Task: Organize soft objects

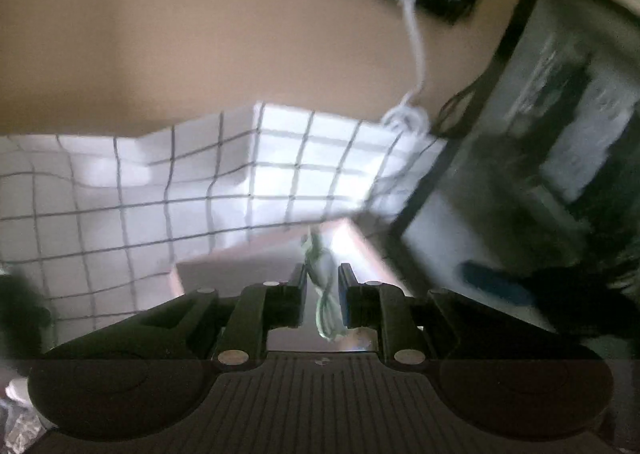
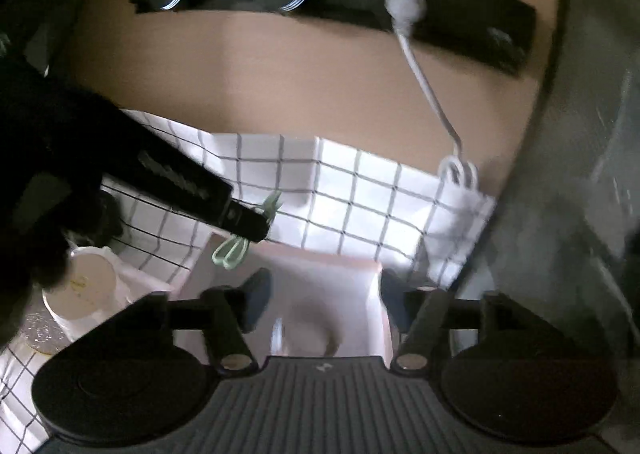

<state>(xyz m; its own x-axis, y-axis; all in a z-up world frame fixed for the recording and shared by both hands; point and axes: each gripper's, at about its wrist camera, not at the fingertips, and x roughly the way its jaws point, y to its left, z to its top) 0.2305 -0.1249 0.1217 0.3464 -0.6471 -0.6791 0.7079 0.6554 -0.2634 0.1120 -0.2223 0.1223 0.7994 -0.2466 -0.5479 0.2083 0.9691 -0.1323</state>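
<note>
The left gripper (image 2: 262,223) is clamped on a thin green cord (image 2: 230,254) at ten o'clock of the empty, spread-apart right gripper (image 2: 320,300), so the cord may slip free.

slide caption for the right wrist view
Left gripper pinches a pale green cord before a hanging checked cloth bag; right gripper open, empty.
</note>
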